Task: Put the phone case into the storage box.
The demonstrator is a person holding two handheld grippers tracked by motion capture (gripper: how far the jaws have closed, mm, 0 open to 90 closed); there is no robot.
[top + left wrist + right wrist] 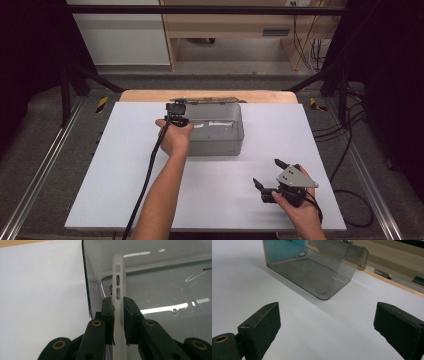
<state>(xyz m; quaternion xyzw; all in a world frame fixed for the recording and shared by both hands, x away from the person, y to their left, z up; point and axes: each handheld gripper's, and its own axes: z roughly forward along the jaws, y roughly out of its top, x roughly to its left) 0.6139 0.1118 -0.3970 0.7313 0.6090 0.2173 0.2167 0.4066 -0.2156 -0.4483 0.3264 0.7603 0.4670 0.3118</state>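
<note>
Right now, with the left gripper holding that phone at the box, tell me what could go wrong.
1. The left gripper pinches the phone by its thin edges near one end, so it may pivot or slip.
2. The phone hangs close to the clear box wall; lowering it could knock the wall.
3. The right gripper rests open on the table, apart from the box, so nothing steadies the box if bumped.

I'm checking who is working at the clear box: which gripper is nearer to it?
Left. The left gripper is over the clear box's left end; the right gripper sits apart, nearer the person.
</note>
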